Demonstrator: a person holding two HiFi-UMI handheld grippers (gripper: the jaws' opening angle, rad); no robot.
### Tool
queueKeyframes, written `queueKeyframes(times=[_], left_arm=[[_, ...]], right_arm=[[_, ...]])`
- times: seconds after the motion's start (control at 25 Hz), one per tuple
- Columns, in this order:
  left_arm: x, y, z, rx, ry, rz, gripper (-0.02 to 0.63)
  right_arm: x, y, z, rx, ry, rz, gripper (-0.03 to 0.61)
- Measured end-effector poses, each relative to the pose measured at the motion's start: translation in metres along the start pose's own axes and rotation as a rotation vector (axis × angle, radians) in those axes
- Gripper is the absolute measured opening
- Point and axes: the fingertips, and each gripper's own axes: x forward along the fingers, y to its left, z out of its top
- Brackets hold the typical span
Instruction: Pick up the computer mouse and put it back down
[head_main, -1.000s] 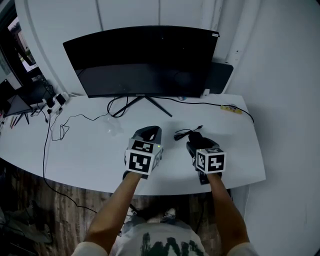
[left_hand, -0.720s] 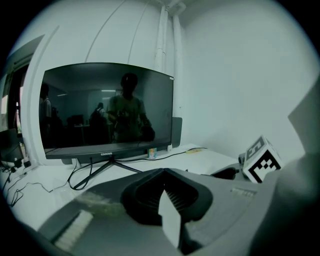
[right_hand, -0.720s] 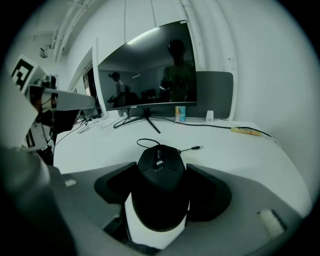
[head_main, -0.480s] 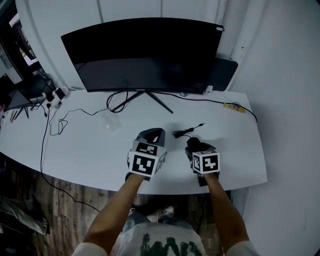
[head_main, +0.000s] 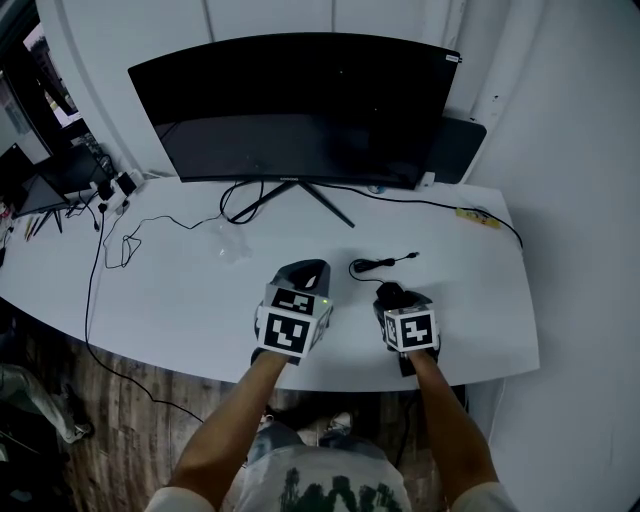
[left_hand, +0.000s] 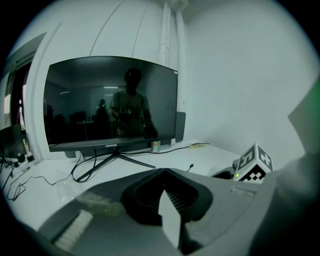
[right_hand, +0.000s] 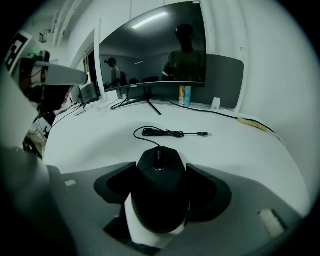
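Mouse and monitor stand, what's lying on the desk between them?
The coiled cable of the mouse, plug loose; nothing else before the monitor stand. Clearest in the right gripper view.

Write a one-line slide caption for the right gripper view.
Black computer mouse gripped between the right gripper's fingers, its cable coiled on the white desk before a curved monitor.

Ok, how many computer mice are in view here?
1: a black mouse, gripped between the jaws of the right gripper near the front edge of the desk, with its cable coiled beyond it. Some of the desk is hidden.
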Motion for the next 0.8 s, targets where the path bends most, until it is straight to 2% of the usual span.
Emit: queueKeyframes(times=[0.44, 0.72, 0.8], left_arm=[[-0.007, 0.007, -0.002, -0.002, 0.003, -0.007, -0.002], [-0.016, 0.018, 0.012, -0.012, -0.025, -0.003, -0.002], [-0.019, 0.022, 0.017, -0.013, -0.032, -0.001, -0.002]], right_arm=[[-0.006, 0.001, 0.007, 0.023, -0.003, -0.010, 0.321], [-0.031, 0.007, 0.043, 0.034, -0.076, -0.011, 0.319], [-0.040, 0.011, 0.056, 0.032, -0.102, -0.008, 0.288]])
